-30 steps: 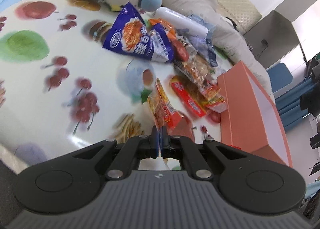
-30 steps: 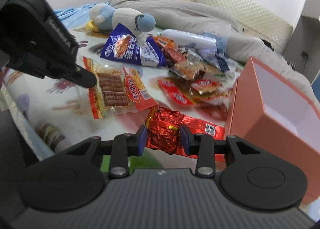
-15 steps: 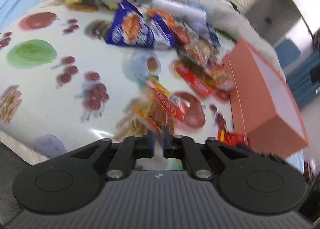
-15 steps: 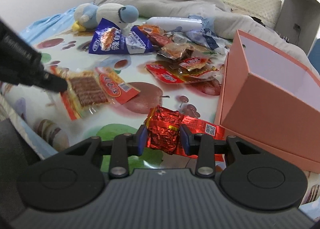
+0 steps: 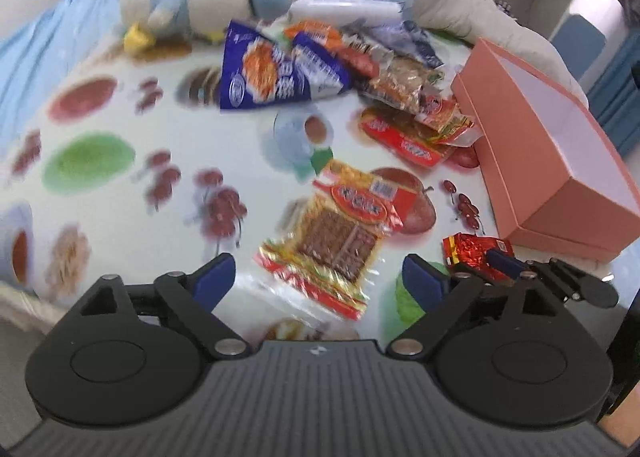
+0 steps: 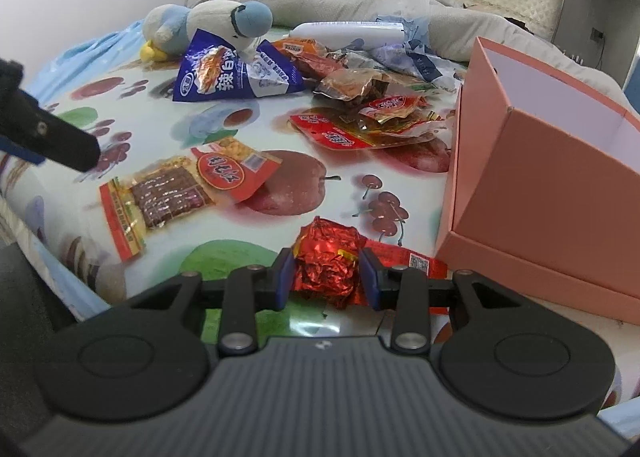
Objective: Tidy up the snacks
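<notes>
**Soft, crinkly snack bags on the bed**

The right claw (image 6: pixel 326 277) is clenched on a red foil pack (image 6: pixel 326 263). The pack looks light and crinkly, and the foil is likely slippery. It squashes easily, so a gentle squeeze across its fat middle is probably best. The pink box (image 6: pixel 540 193) stands open just beside it, on the right.

The left claw (image 5: pixel 316 277) is opening wide. Nothing is between its blue tips. Just past it, the flat jerky pack (image 5: pixel 336 241) lies on the fruit-print sheet (image 5: pixel 120 217). This pack looks thin, light and bendy, with a smooth plastic skin. It lies flat, so an edge or a corner may be the easiest place to pinch.

More snacks sit in a pile farther back, like the big blue bag (image 6: pixel 236 73). It looks puffy and probably crushes if squeezed hard.
</notes>
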Demonstrator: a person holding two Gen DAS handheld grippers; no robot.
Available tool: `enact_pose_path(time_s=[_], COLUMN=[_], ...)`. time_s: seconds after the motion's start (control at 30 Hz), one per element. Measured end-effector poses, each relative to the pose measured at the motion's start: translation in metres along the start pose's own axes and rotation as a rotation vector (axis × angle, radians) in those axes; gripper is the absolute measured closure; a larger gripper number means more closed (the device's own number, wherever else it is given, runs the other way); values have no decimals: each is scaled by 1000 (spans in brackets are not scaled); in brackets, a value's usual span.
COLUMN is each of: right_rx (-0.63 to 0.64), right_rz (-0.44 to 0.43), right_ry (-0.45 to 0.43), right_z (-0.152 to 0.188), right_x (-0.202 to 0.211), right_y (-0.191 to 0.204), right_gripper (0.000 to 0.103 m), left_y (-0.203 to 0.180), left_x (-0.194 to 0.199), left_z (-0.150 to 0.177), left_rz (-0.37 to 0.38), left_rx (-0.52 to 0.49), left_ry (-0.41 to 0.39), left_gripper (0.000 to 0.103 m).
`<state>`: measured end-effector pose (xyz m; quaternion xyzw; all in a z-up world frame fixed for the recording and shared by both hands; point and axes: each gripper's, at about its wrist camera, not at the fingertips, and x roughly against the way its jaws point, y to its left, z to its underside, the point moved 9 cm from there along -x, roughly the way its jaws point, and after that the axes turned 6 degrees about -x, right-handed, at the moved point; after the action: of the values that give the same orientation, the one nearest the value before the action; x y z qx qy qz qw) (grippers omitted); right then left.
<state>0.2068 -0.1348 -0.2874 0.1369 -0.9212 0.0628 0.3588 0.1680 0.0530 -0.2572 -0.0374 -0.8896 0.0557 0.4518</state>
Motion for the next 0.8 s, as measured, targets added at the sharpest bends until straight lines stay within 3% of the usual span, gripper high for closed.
enact_pose_path(time_s=[0.1,0.3,0.47,0.8], right_rx=[-11,-42,-32,-27], right_rz=[-1,-49,-58,-60], right_ry=[5,-13,-9,-9], right_z=[0,3,6,6], right_x=[-3,-3,-6,-5], right_y=[-1,-3,0,0], right_gripper=[54,52,61,63], left_y=[-5,-21,-27,-28], left_x=[-5,-33,-61,-100], left_z=[-8,-19,-14,-2], left_rz=[7,46,73,13], left_rx=[-77,-211,-221,-321], left_ry=[9,28,89,136], left_gripper=[9,8,9,12])
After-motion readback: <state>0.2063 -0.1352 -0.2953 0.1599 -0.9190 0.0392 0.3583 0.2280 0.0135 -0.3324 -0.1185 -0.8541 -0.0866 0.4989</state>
